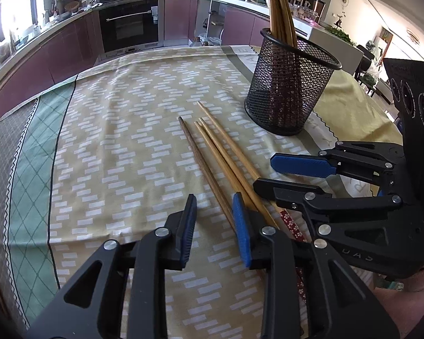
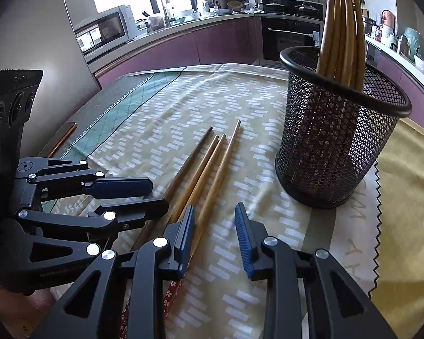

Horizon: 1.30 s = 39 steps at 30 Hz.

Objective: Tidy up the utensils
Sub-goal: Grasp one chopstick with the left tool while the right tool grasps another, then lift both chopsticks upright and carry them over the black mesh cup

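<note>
Several chopsticks lie side by side on the patterned tablecloth [image 1: 121, 147]: a dark one [image 1: 195, 152] and three light ones [image 1: 226, 155], seen again in the right wrist view as dark [image 2: 189, 158] and light [image 2: 212, 169]. Behind them stands a black mesh holder [image 1: 291, 84] [image 2: 339, 141] with several chopsticks upright [image 1: 279, 8] inside. My left gripper [image 1: 214, 197] is open, low over the cloth, and the dark chopstick runs through its gap untouched. My right gripper [image 2: 214, 209] is open too, with the rightmost light chopstick between its jaws. The two grippers are close together.
A yellow cloth [image 2: 404, 197] with a zigzag edge lies right of the holder. The table's left edge has a copper rim [image 2: 62, 141]. Purple kitchen cabinets and a black oven [image 1: 130, 25] stand beyond the table's far edge.
</note>
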### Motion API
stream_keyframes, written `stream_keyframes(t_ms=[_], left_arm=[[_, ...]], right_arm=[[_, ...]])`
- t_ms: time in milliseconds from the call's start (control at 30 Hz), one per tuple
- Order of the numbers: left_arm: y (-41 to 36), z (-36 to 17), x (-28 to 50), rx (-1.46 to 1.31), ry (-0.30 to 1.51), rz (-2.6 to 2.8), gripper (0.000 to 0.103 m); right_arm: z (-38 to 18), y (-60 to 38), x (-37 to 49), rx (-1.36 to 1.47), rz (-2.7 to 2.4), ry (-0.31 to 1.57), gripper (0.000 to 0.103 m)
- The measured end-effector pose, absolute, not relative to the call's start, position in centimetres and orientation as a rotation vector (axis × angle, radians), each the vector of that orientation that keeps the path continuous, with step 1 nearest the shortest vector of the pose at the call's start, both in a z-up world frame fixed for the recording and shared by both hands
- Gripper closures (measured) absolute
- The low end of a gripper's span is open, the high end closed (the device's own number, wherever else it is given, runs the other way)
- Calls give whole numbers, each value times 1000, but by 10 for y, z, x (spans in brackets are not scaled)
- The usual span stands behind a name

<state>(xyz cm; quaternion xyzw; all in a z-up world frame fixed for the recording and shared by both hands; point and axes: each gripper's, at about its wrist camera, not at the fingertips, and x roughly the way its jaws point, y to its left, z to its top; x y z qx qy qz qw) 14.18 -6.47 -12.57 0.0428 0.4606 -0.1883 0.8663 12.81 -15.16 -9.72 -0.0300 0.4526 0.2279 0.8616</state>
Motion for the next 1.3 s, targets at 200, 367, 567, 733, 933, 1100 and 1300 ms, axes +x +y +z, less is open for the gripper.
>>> stream_keyframes(t_ms=[200,367,567,733,933,1100,1300], left_arm=[[-68,-127,148,114,973,-384,69],[-73,-128,152,126,967,-357,80],[-68,-129,153,59,963,-348,90],[-64,-129,150,19,960,-323,93],[-58,-124,146,-3,950,-310,95],[-51,-115,141,-30,939,-339,95],[-44,-96,133,-74,905,-397,95]], right_arm=[[-98,-150,132,-64,461,942,82],[-98,-153,135,-37,453,944,88],[-99,-161,137,33,460,954,97],[-99,-169,135,75,464,957,97],[-92,-176,128,96,482,942,97],[-82,-180,122,122,523,921,97],[-66,-185,110,123,550,874,97]])
